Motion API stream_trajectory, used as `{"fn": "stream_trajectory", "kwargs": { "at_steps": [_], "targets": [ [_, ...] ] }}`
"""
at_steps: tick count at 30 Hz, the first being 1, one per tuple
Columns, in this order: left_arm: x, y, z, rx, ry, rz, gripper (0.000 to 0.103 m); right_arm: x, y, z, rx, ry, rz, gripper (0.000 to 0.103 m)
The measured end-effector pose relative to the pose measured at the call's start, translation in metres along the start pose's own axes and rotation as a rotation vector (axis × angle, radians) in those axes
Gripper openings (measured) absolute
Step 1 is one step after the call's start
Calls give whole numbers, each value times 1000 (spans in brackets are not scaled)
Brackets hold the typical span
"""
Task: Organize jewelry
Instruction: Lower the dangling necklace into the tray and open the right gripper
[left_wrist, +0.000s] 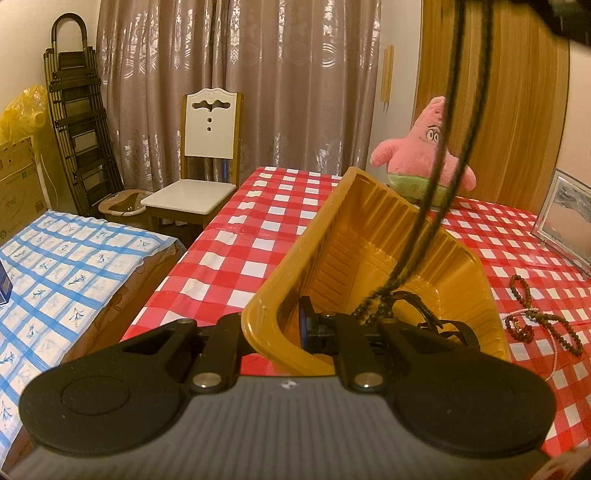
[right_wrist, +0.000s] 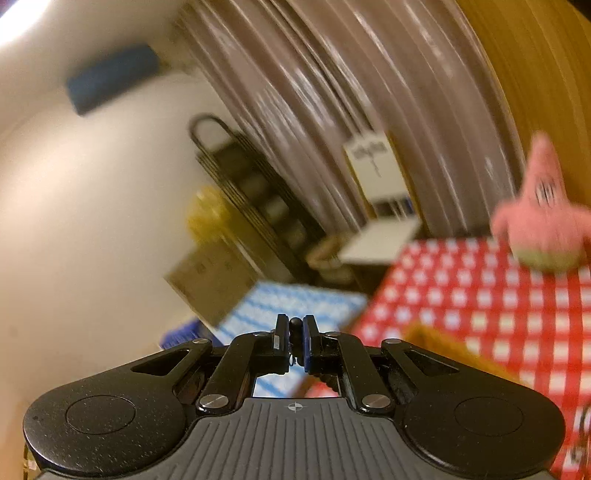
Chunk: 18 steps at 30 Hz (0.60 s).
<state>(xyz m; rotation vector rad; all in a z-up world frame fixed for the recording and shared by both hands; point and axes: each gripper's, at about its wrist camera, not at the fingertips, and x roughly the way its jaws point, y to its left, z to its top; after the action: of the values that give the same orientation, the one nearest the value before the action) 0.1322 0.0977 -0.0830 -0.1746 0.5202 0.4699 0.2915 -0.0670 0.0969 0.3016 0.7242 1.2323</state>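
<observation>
The left gripper (left_wrist: 275, 334) is clamped on the near rim of the tilted tray (left_wrist: 369, 236); the right gripper (right_wrist: 293, 341) pinches a dark bead necklace (left_wrist: 448, 147) whose loop hangs down into the tray. Limp and light, it will swing and pool. 2 more bead strands (left_wrist: 532, 321) lie on the cloth (left_wrist: 229, 266) beside the tray.

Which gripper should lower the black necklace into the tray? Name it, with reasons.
Right. The right gripper is already shut on the black necklace, which hangs down into the yellow tray. The left gripper is busy clamping the tray's rim.
</observation>
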Motion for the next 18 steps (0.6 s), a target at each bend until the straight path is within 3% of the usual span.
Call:
{"fn": "stream_trajectory", "kwargs": {
  "at_steps": [9,18],
  "targets": [
    [0,0,0,0,0,0,11,53,-54,-54,88,169,-101,7],
    [0,1,0,0,0,-1,11,86,-63,-75,93,240,-146,10]
  ]
}}
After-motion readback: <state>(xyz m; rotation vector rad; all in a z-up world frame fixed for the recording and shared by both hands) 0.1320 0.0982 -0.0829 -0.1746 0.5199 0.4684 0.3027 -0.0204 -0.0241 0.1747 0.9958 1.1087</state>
